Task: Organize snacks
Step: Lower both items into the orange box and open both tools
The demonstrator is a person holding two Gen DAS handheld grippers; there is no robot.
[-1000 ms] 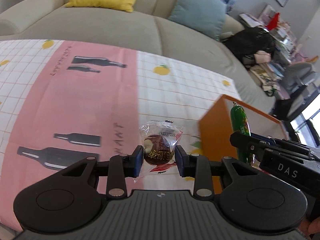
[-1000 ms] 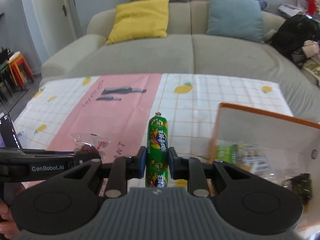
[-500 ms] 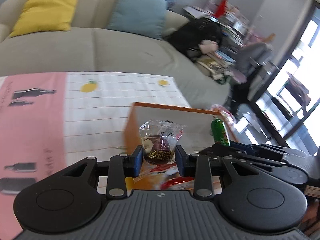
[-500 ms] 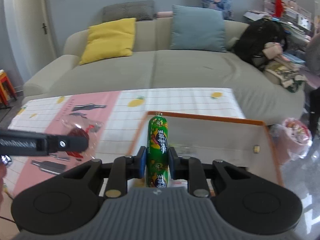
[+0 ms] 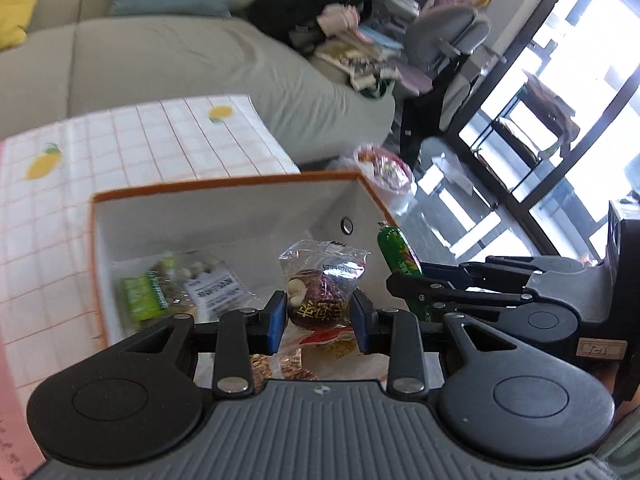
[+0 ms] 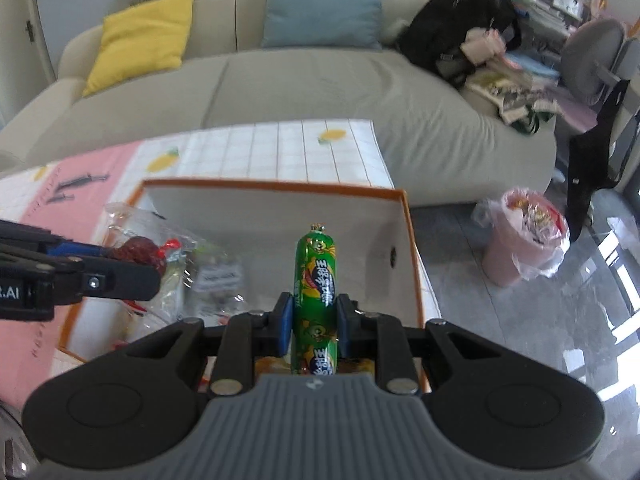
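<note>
Above the orange box (image 5: 224,190) now, both claws clamp date packet (image 5: 320,288) and sausage (image 6: 316,280).

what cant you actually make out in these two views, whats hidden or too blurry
- Packets lying in the box: motion blur in the left wrist view leaves their print unreadable.
- Near part of the box floor: hidden by each gripper's body in both views.
- Lower end of the green sausage: behind the right gripper.
- Base of the date packet: between the left gripper pads.
- Bin contents: too small.
</note>
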